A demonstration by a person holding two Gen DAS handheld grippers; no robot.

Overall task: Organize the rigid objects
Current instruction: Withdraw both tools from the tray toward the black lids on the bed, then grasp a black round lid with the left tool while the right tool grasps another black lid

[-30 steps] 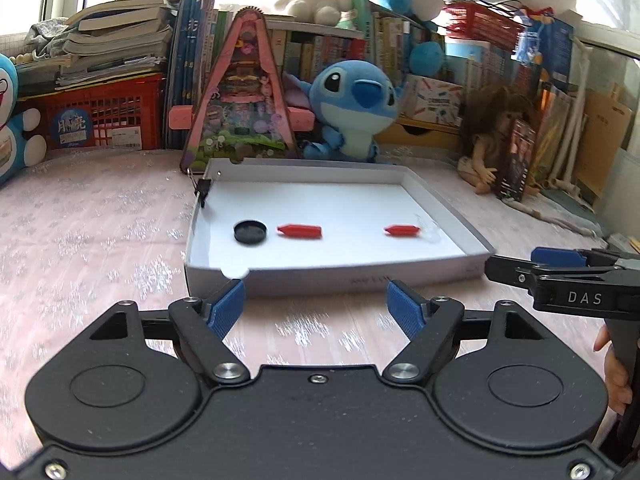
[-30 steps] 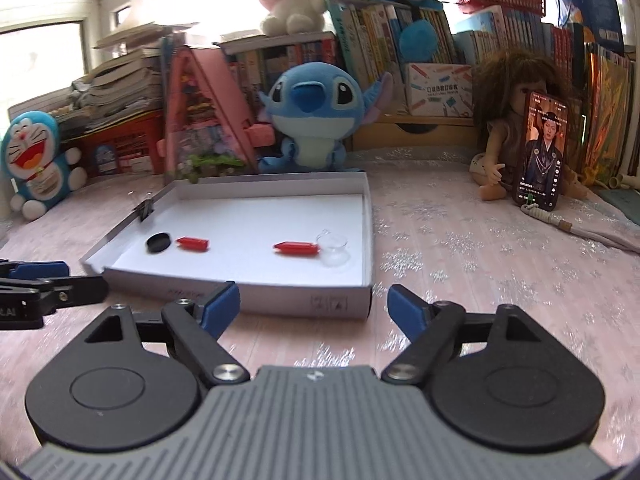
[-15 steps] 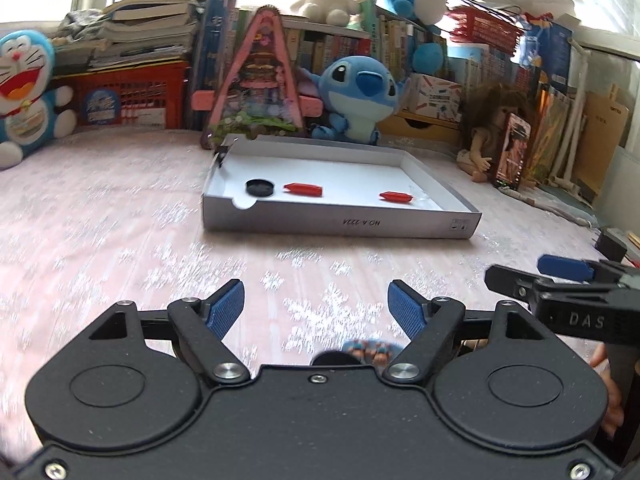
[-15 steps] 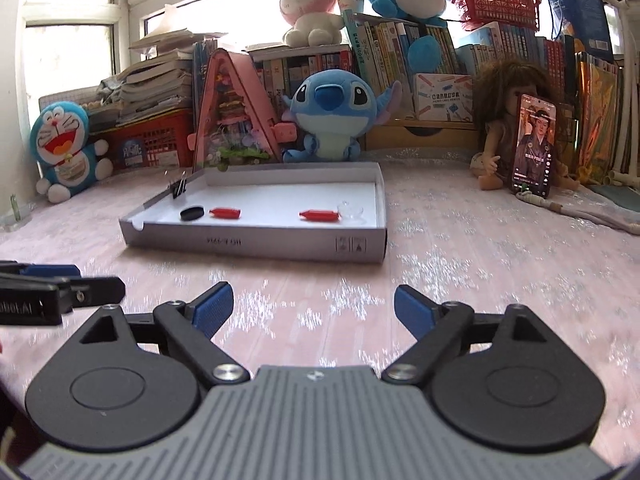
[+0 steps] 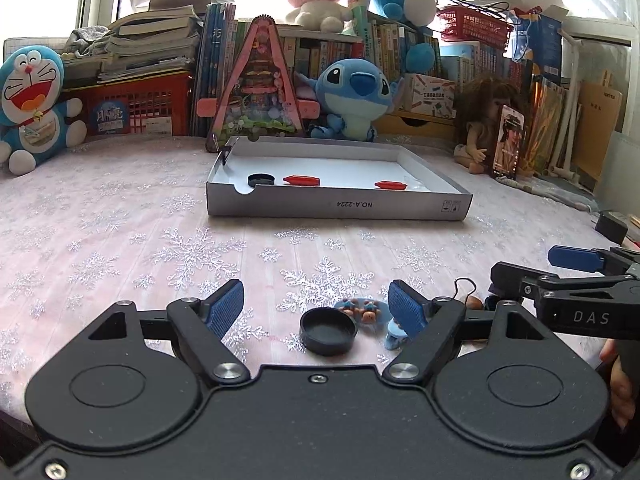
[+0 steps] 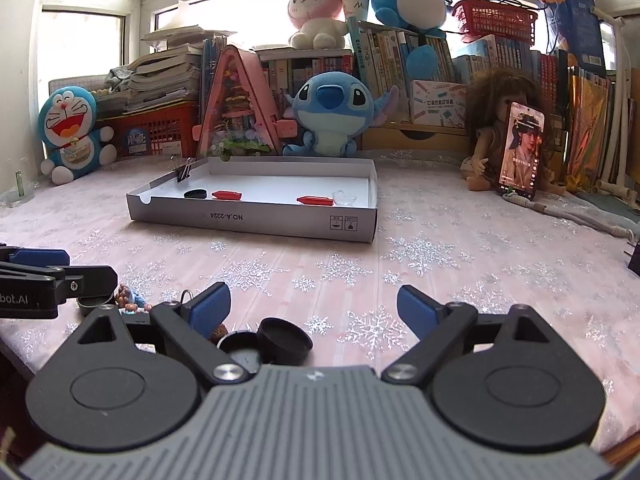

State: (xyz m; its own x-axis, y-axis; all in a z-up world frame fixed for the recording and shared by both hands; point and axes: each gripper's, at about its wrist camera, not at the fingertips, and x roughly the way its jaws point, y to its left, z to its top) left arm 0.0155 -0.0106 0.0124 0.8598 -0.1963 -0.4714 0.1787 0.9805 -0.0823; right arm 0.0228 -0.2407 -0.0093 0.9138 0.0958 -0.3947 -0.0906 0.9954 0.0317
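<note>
— As the left wrist view has it, which step is this?

— Reaching for another piece, I judge. The left gripper (image 5: pixel 316 308) stands apart, empty; a black cap (image 5: pixel 328 330) lies on the tablecloth (image 5: pixel 120 220) between its pads, nearer the right one. Next: lower, close squarely. The white tray (image 5: pixel 340 204) sits well ahead.

— And the right wrist view?

— The right gripper (image 6: pixel 314 308) is apart and empty too. A second black cap (image 6: pixel 285 340) lies between its pads, toward the left one, touching a round tin (image 6: pixel 239 346).
</note>
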